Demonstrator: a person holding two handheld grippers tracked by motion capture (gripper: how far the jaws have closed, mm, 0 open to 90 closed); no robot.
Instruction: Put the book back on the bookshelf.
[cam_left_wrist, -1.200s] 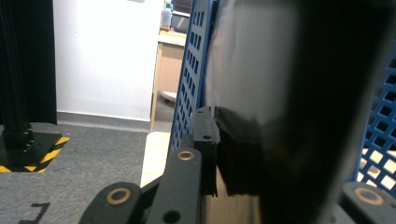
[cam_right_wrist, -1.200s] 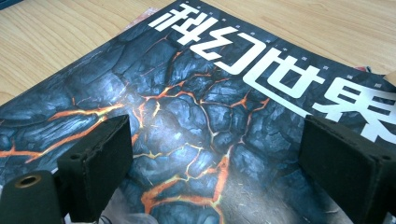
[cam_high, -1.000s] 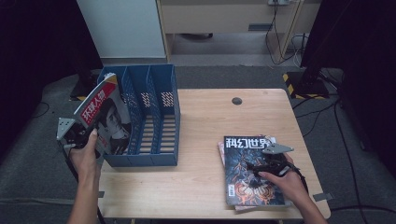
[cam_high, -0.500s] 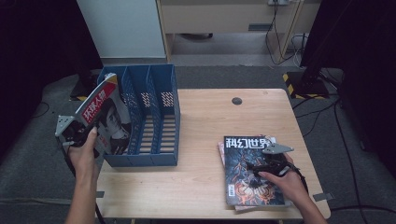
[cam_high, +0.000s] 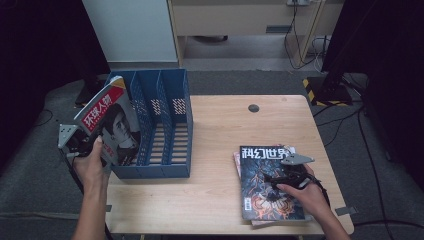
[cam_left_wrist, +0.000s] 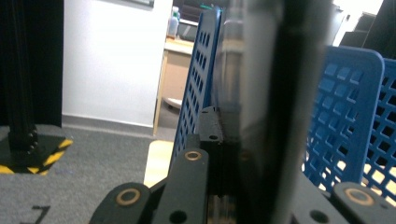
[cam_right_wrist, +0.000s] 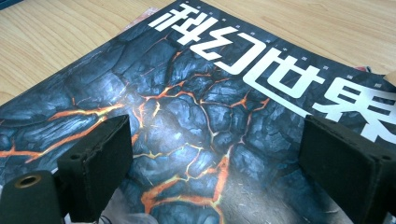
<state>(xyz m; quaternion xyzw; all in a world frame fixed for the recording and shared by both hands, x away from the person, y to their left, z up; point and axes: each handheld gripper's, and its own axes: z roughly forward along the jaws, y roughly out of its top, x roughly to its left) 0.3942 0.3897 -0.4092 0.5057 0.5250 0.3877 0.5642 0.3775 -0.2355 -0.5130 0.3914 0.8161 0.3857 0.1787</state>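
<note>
A magazine with a red title band and a portrait cover (cam_high: 111, 124) stands upright at the left end of the blue file rack (cam_high: 165, 172). My left gripper (cam_high: 101, 151) is shut on its lower edge. In the left gripper view the magazine's edge (cam_left_wrist: 266, 102) is pinched between the jaws of the left gripper (cam_left_wrist: 236, 154), with the rack's perforated wall (cam_left_wrist: 196, 79) close beside it. A dark magazine with a lava-crack cover (cam_high: 267, 192) lies on a small stack at the table's front right. My right gripper (cam_high: 271, 179) hovers low over it, open (cam_right_wrist: 215, 154), with nothing between its jaws.
The rack has three slots and sits at the left of the wooden table (cam_high: 225, 125). A round cable hole (cam_high: 254, 108) is near the far edge. A pinkish magazine (cam_high: 236, 161) peeks from under the dark one. Cabinets and cables lie beyond the table.
The left gripper has raised the red-banded magazine very slightly beside the rack. The right gripper stays over the dark magazine.
</note>
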